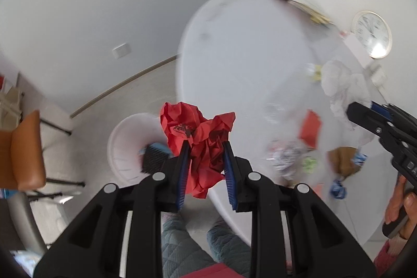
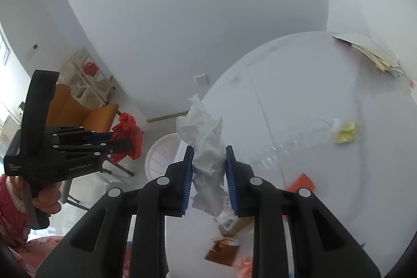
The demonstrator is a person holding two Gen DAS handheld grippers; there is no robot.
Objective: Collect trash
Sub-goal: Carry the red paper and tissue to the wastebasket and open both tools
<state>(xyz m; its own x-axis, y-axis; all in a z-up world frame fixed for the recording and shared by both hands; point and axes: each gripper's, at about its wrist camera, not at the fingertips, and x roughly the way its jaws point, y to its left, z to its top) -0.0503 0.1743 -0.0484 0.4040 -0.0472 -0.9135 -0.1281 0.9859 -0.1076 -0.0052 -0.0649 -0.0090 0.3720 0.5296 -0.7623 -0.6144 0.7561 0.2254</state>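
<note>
The left gripper (image 1: 204, 171) is closed on a crumpled red paper (image 1: 200, 140), and the right gripper (image 2: 209, 179) is closed on a crumpled white tissue (image 2: 206, 147). Both wads are pinched at their lower part, so most of each one stands free above the pads.

The tissue is long and thin. Its long axis runs along the fingers, and its loose tip points away from the gripper. The red paper is more round, with no clear long axis; it bulges upward and to the left.

Both wads hang over the edge of the white table (image 1: 247, 56), near the white bin (image 1: 127, 147) on the floor. In my judgement the main risk is a miss: light paper can drift if it is released before it is well over the bin opening. The soft tissue could also slip from the pads, or catch on them at release.
</note>
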